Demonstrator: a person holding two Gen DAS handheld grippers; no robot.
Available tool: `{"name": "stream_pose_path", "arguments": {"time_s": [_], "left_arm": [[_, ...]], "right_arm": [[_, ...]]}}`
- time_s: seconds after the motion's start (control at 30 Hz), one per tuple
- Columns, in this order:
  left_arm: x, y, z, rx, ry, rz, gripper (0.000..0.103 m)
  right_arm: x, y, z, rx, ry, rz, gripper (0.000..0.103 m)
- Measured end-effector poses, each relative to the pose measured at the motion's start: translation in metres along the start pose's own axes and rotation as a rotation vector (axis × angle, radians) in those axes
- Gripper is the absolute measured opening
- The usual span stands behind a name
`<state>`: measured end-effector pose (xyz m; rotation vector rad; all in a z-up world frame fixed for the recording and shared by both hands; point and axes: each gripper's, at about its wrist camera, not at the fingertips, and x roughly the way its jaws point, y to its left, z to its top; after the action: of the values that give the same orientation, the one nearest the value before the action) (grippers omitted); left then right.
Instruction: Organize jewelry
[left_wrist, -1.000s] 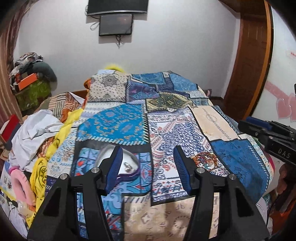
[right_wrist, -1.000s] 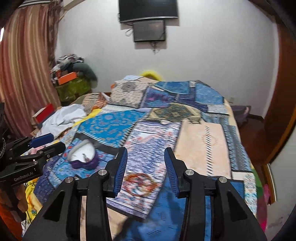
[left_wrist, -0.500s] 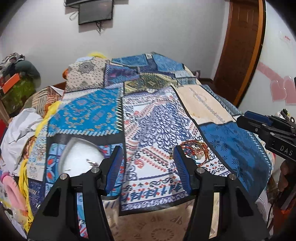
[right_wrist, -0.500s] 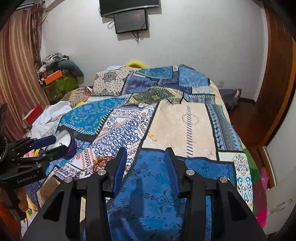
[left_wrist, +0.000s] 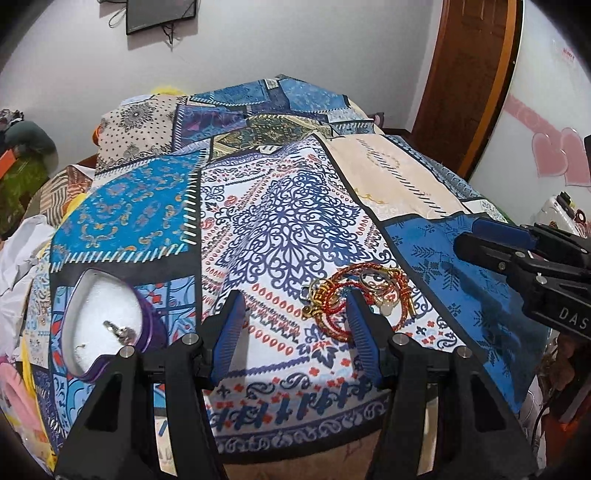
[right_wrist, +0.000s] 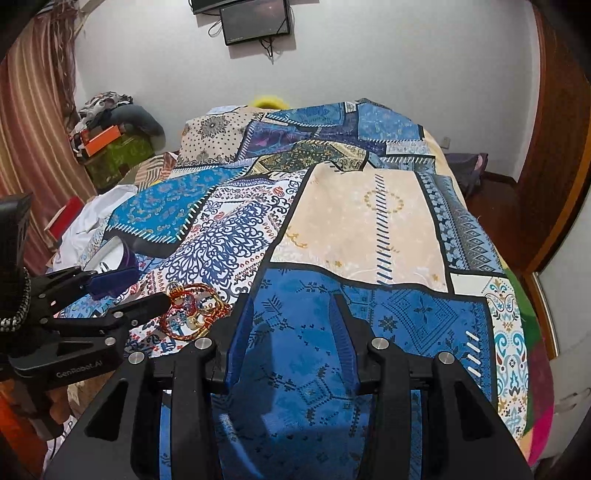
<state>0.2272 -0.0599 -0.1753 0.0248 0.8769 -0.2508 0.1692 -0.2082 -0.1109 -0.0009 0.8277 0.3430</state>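
Note:
A tangle of red and gold bangles (left_wrist: 356, 295) lies on the patchwork bedspread (left_wrist: 280, 221), just beyond my left gripper's right finger. My left gripper (left_wrist: 295, 325) hovers open with only cloth between its fingers. To its left sits an open purple heart-shaped jewelry box (left_wrist: 103, 321) with white lining and a small metal piece (left_wrist: 118, 330) inside. My right gripper (right_wrist: 291, 314) stands open over a blue patch, holding nothing. In the right wrist view the bangles (right_wrist: 192, 308) lie to the left, next to the left gripper (right_wrist: 140, 291), with the box (right_wrist: 114, 256) beyond it.
Clothes and a white garment (right_wrist: 88, 218) are heaped along the bed's left side. A brown wooden door (left_wrist: 469, 74) stands at the right and a screen (right_wrist: 255, 18) hangs on the far wall. The right gripper (left_wrist: 467, 236) reaches in from the right edge of the left wrist view.
Both grippers sank closer to the bed. The left swung right from over the box toward the bangles. The right moved right, off the bangles and over the blue patch.

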Motion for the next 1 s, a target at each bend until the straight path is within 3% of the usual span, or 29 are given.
{"name": "stream_pose_path", "arguments": {"time_s": [0.13,0.37,0.8,1.0], "left_arm": [[0.005,-0.005,0.001,0.019,0.007,-0.005,0.055],[0.009,-0.014,0.000,0.055,0.010,-0.007,0.020],[-0.028,-0.005,-0.001,0.014,-0.061,-0.048,0.018],[-0.050,0.007,-0.005,-0.013,-0.094,-0.030,0.018]], "right_arm": [[0.002,-0.002,0.000,0.003,0.005,0.005,0.039],[0.004,-0.002,0.000,0.008,0.009,0.016,0.039],[-0.001,0.007,0.003,-0.009,-0.004,0.032,0.039],[-0.001,0.016,0.005,-0.022,-0.003,0.037,0.039]]}}
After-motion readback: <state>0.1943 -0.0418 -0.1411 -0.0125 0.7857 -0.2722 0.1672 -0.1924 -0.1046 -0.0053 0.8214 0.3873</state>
